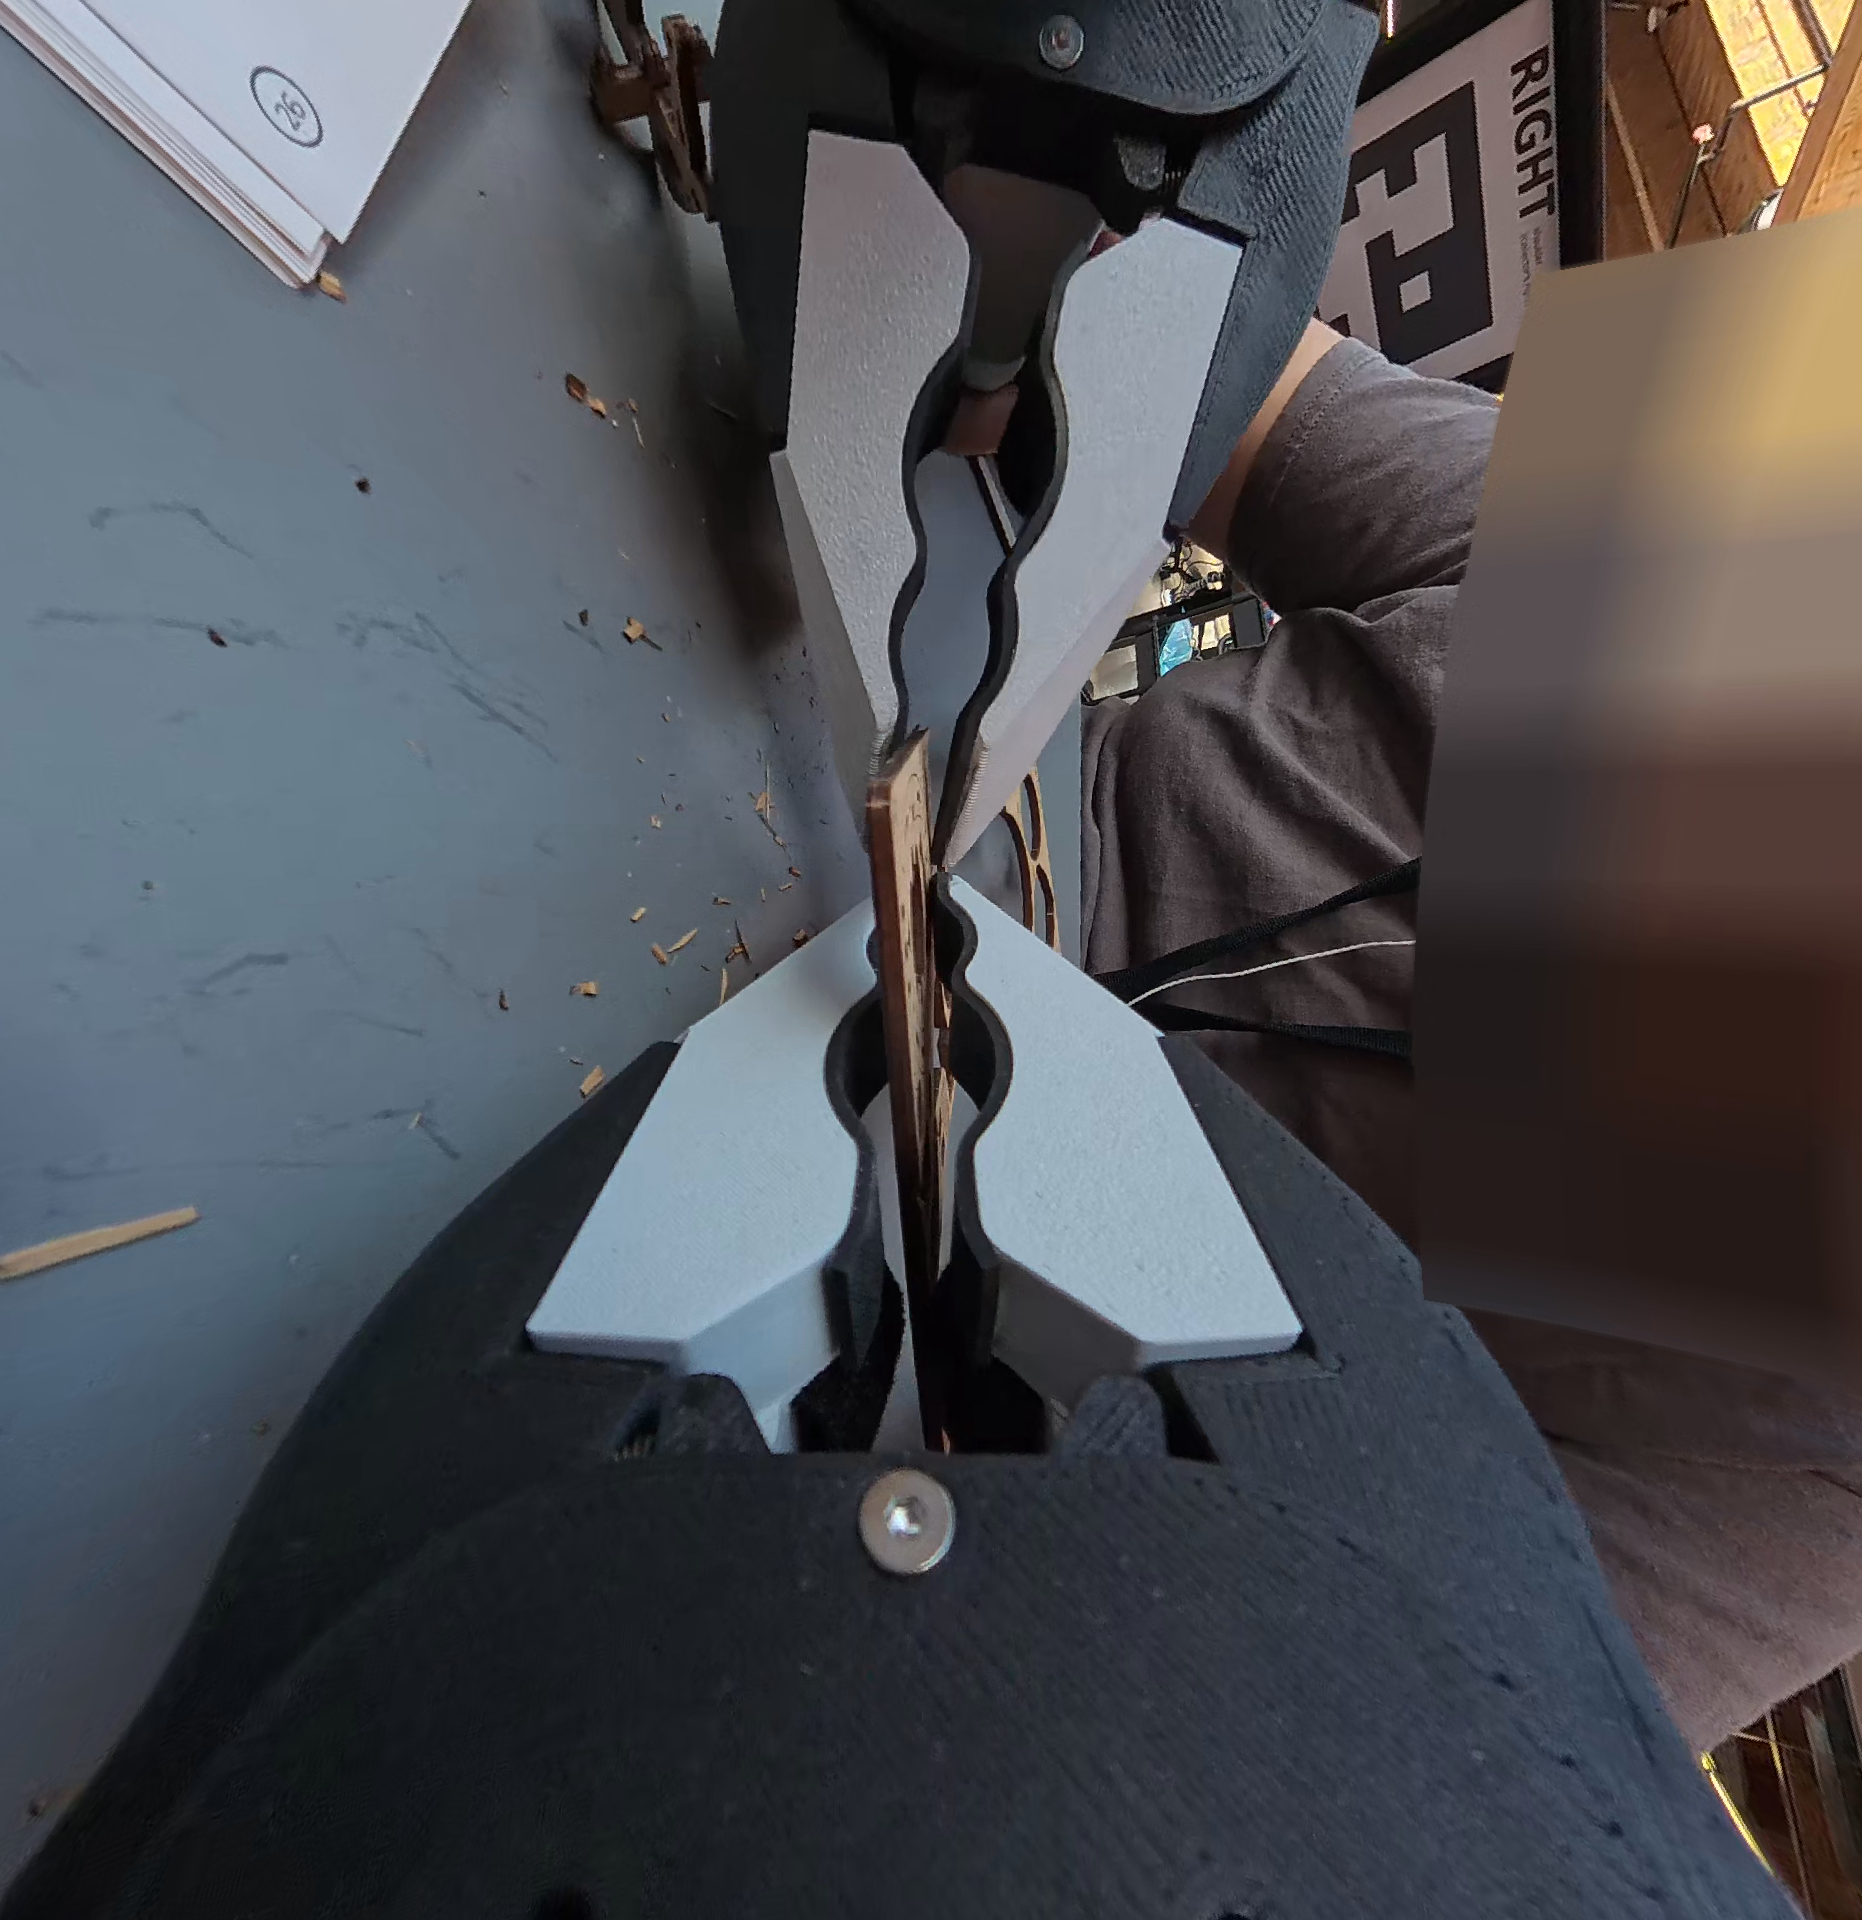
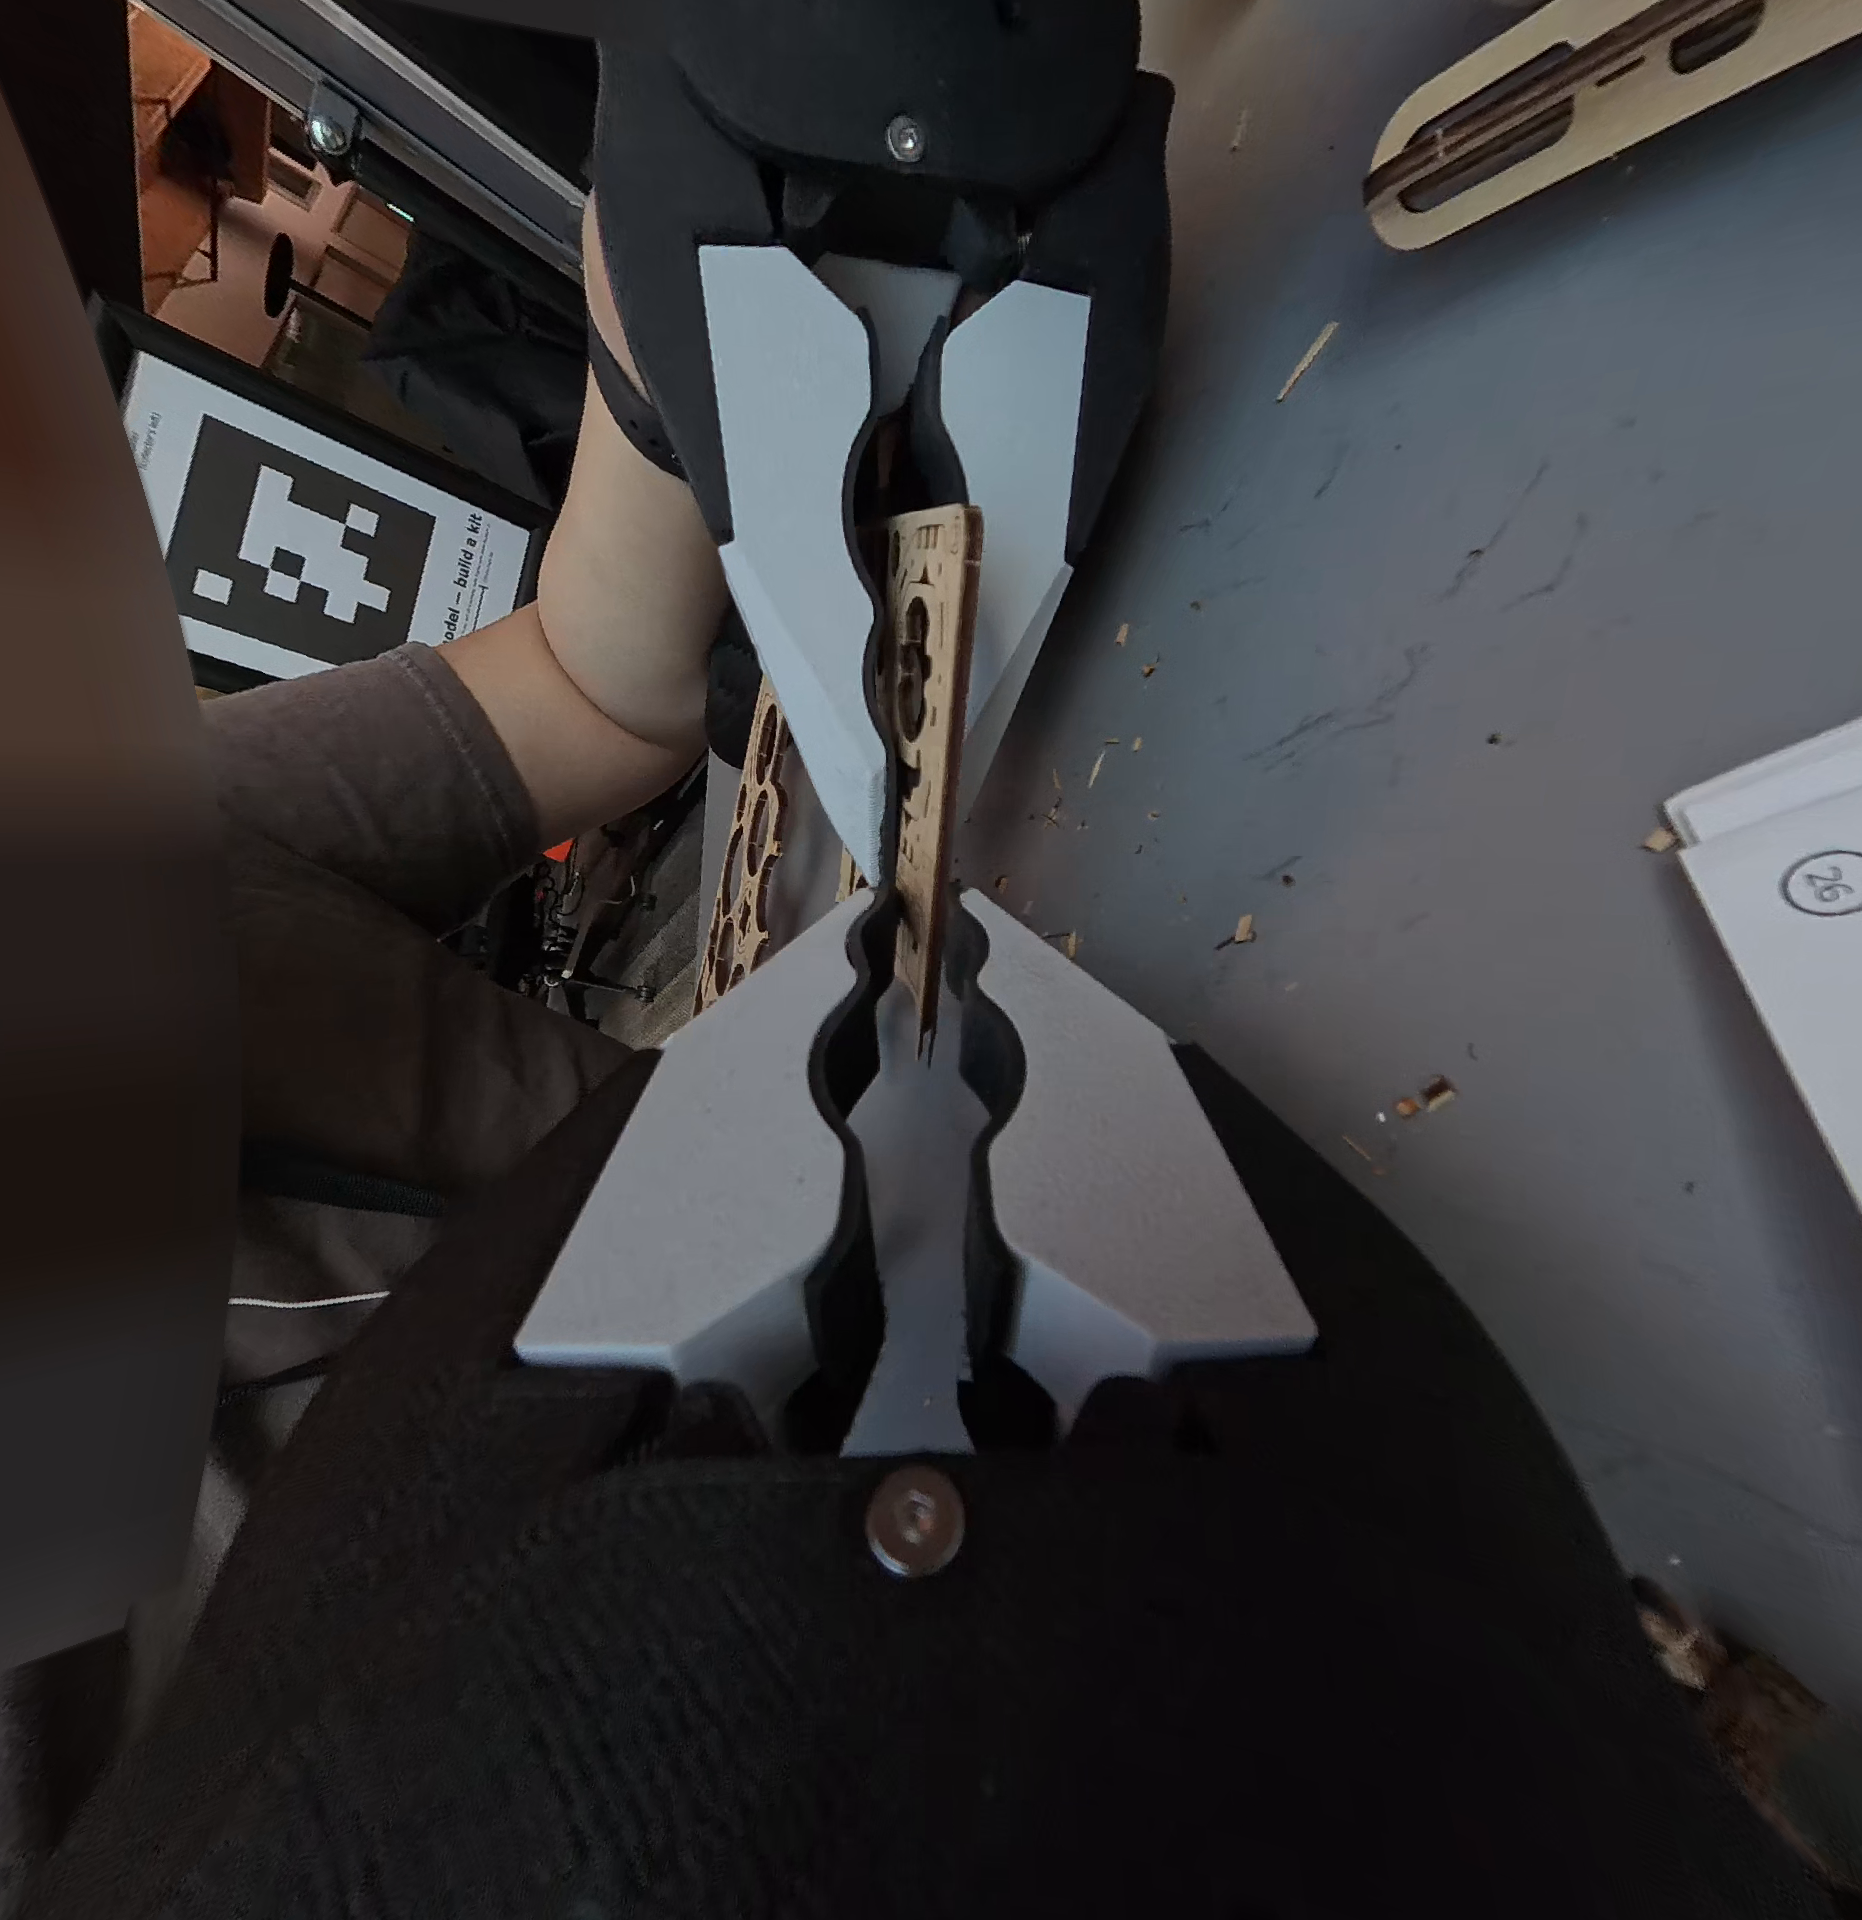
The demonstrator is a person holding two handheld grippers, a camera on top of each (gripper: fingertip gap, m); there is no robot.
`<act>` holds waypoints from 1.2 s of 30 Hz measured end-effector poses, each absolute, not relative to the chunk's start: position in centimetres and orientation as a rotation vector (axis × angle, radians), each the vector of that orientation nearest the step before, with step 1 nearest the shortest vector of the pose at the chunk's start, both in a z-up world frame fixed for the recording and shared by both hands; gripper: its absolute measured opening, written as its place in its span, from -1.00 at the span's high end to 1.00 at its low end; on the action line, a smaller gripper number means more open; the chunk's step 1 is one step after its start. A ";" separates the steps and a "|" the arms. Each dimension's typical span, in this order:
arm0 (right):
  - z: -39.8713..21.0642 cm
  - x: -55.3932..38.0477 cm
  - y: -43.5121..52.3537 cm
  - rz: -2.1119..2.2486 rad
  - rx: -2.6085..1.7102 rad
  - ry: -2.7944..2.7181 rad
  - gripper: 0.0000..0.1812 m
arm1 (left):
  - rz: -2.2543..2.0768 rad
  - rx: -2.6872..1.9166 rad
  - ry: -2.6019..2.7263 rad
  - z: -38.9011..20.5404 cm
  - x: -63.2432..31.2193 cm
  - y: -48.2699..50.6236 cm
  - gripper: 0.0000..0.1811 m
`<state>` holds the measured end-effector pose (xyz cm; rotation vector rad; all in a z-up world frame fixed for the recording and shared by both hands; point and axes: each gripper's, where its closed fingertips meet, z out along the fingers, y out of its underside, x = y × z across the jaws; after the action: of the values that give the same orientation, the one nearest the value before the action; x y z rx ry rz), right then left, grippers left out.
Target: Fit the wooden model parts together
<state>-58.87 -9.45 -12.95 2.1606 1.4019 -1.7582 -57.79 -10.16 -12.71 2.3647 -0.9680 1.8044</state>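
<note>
A thin laser-cut wooden panel point(image 1: 903, 966) is held edge-on between two grippers that face each other tip to tip. My left gripper point(image 1: 909, 900) is shut on it, and the panel runs deep between the pads. My right gripper point(image 1: 922, 792) comes in from the top and pinches the panel's far end. In the right wrist view the panel point(image 2: 932, 675) shows its engraved face, and its end sits between my right gripper's tips point(image 2: 922, 910), which are shut on it. The left gripper point(image 2: 922, 847) comes in from above there.
A wooden sheet with round cut-outs point(image 1: 1033, 862) hangs behind the grippers near the person's dark shirt point(image 1: 1270, 831). The grey table point(image 1: 335, 727) carries wood chips, a white booklet point(image 1: 231, 104), a dark wooden assembly point(image 1: 662, 104) and a pale slotted wooden piece point(image 2: 1592, 114). Less than 4 cm separates the two grippers' tips.
</note>
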 end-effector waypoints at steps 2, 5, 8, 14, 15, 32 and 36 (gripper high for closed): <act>-13.1 -58.9 -9.5 -1.743 2.167 1.420 0.92 | 1.796 2.369 -0.977 -12.8 -57.8 -10.2 1.00; -12.8 -58.9 -9.7 -1.748 2.146 1.417 0.95 | 1.806 2.352 -0.990 -12.6 -57.8 -10.4 1.00; -12.7 -58.8 -9.8 -1.738 2.135 1.421 0.96 | 1.810 2.349 -1.001 -12.5 -57.7 -10.4 1.00; -13.1 -58.6 -9.6 -1.662 2.180 1.499 0.94 | 1.801 2.373 -0.960 -12.8 -57.6 -10.2 1.00; -13.3 -58.6 -9.6 -1.645 2.187 1.518 0.94 | 1.788 2.386 -0.970 -12.9 -57.6 -10.3 1.00; -13.6 -58.6 -9.9 -1.647 2.201 1.492 0.95 | 1.757 2.376 -0.955 -13.3 -57.6 -10.6 0.99; -13.6 -58.5 -9.8 -1.646 2.215 1.481 0.94 | 1.756 2.379 -0.942 -13.4 -57.6 -10.5 0.99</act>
<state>-58.54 -9.85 -13.60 2.2149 1.4805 -1.6455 -57.62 -10.50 -13.37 2.3792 -0.9422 1.7563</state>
